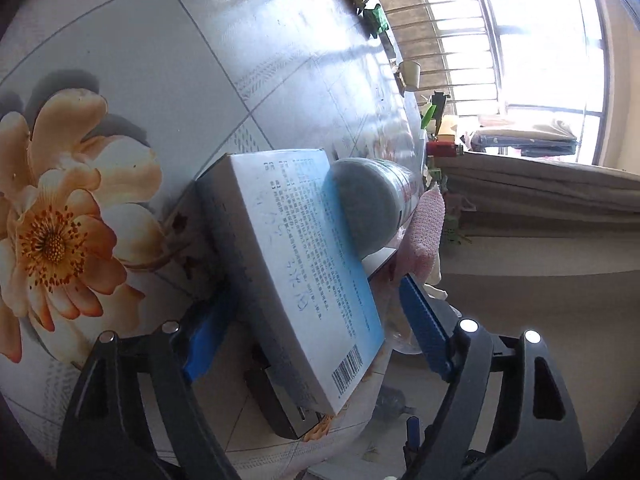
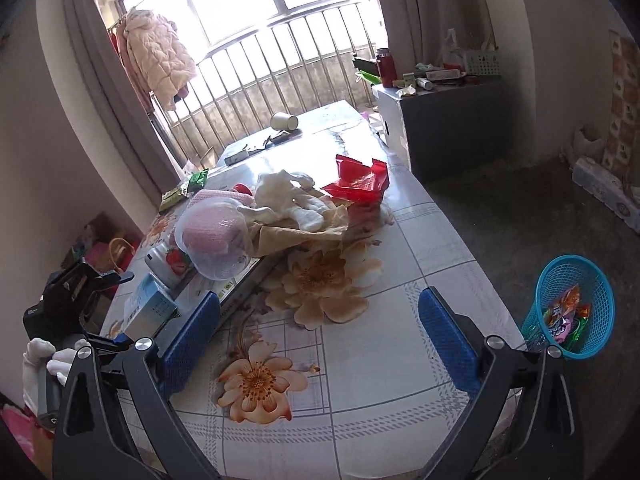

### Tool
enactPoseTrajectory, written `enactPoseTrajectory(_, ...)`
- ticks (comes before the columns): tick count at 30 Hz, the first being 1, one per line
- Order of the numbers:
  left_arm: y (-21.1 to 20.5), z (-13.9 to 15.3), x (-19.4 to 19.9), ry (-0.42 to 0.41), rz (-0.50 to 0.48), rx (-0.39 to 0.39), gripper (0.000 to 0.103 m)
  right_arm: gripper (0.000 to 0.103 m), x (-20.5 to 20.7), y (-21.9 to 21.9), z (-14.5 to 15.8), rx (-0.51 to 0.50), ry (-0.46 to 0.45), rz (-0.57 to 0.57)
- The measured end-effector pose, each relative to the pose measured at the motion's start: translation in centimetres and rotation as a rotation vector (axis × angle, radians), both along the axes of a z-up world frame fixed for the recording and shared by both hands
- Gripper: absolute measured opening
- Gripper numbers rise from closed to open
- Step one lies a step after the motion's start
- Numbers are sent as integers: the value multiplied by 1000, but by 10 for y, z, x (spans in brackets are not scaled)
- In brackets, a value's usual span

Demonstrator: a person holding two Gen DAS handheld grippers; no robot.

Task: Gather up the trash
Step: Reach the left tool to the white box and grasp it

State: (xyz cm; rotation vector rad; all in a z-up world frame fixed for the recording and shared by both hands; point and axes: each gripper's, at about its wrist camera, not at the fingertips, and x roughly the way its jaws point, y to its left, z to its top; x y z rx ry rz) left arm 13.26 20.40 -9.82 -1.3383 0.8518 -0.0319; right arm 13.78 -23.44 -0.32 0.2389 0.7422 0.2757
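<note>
- Your left gripper (image 1: 316, 340) is spread around the white-blue box (image 1: 296, 280) at the table (image 1: 168, 80) edge; centre it, then pinch.
- Your right gripper (image 2: 320, 340) hangs spread, empty.

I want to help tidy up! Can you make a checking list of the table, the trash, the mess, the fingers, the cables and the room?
Surface: flowered tablecloth.
Job's things: white-blue box between the left gripper fingers; red wrapper; paper cup on its side.
Clutter: pink cloth, strawberry can.
Grippers: left open around the box; right gripper open, empty.
Cables: nothing seen.
Surroundings: blue basket on the floor holding wrappers; window bars.
</note>
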Motion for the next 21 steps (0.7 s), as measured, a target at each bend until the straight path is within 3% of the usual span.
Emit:
enactPoseTrajectory(4,1,-6,-11,-54,24,-57,59,97,3,0,1,33,1,9)
enactPoseTrajectory(12,6,-1,-21,-159,43,-92,36,97,23,28,6,137,23,118)
enactPoseTrajectory(17,5,-3,-24,-206,28,-106,34,97,43,54,17,174,26,178)
enactPoseTrajectory(21,9,-8,-29,-225,9,-127,34,97,61,84,26,66,5,272)
